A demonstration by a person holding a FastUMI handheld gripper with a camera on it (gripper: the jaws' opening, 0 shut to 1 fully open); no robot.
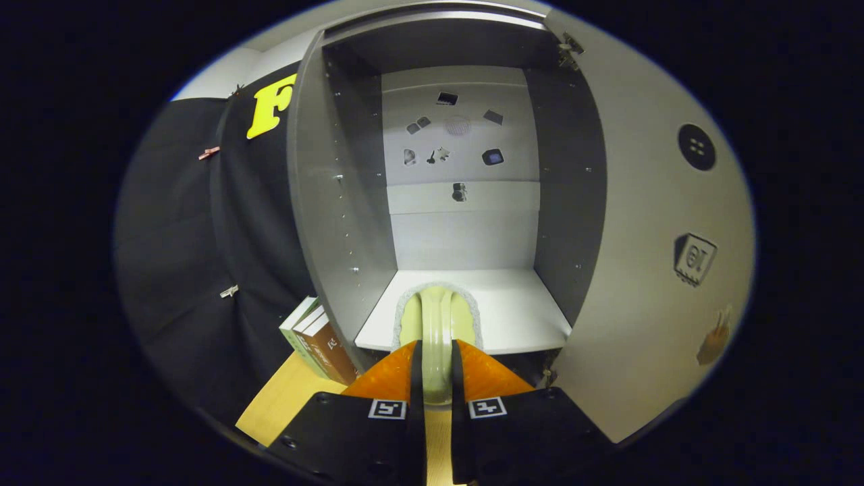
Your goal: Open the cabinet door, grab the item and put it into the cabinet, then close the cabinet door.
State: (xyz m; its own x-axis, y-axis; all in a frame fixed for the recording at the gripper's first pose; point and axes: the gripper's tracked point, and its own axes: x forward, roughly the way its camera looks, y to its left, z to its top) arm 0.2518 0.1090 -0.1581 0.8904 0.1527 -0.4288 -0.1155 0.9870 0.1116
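Pale green, with a speckled grey rim, the item (437, 317) sits pinched between the gripper's (437, 358) fingers; its far end already reaches over the front edge of the cabinet's (341, 202) white shelf (520, 310). The step in hand looks like placing it inside. To do it well, I would carry it further in along the middle of the shelf, lower it until it rests flat, and only then spread the fingers, drawing straight back so nothing drags it out. The door (648, 256) stands swung wide at the right, leaving the opening free; the grey side walls are the nearest things to clip. Some books (317, 341) lean outside by the left wall on a wooden table (283, 398), clear of the path.
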